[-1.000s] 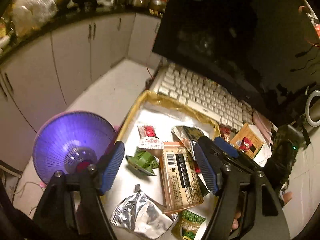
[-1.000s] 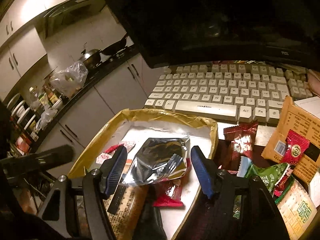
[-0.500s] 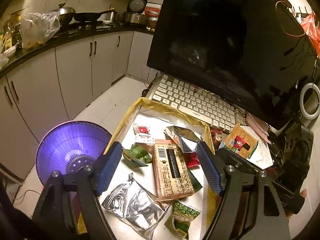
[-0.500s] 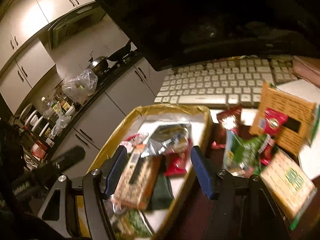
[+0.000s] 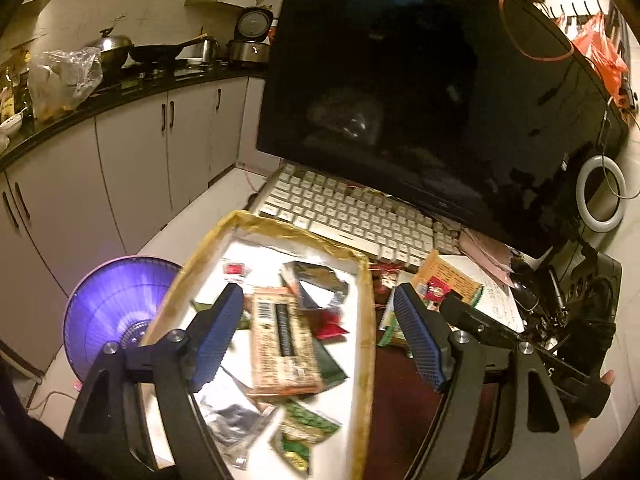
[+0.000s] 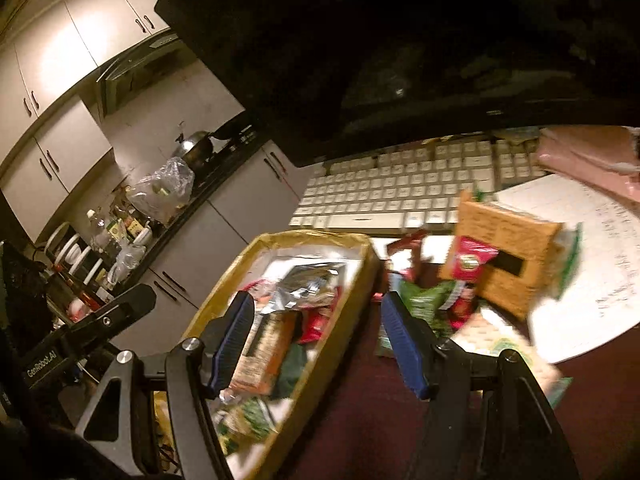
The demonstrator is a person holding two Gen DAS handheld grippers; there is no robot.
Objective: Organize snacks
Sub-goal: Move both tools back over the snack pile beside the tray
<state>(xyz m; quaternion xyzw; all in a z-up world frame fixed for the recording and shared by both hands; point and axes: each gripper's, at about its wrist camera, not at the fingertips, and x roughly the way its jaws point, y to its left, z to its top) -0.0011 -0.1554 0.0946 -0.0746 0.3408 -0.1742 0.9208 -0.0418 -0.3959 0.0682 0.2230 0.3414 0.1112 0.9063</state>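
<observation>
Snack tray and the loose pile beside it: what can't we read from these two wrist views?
- Tray, left wrist: near end cut off by the frame and left gripper.
- Loose pile, right wrist: motion blur smears labels; packets overlap, count unclear.
- Silver pouch, left wrist: blurred, partly behind the finger.

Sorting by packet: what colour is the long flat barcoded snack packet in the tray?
Orange-tan long flat barcoded snack packet, clearest in the left wrist view.

One tray (image 5: 362,312) holds several snack packets, their exact number lost to blur: one orange bar pack (image 5: 280,344), two silver pouches (image 5: 316,284), at least one green pack (image 5: 304,432). Beside it lie one orange pack (image 6: 504,256), one keyboard (image 5: 360,216), one monitor (image 5: 420,80) and one purple fan (image 5: 116,312).
</observation>
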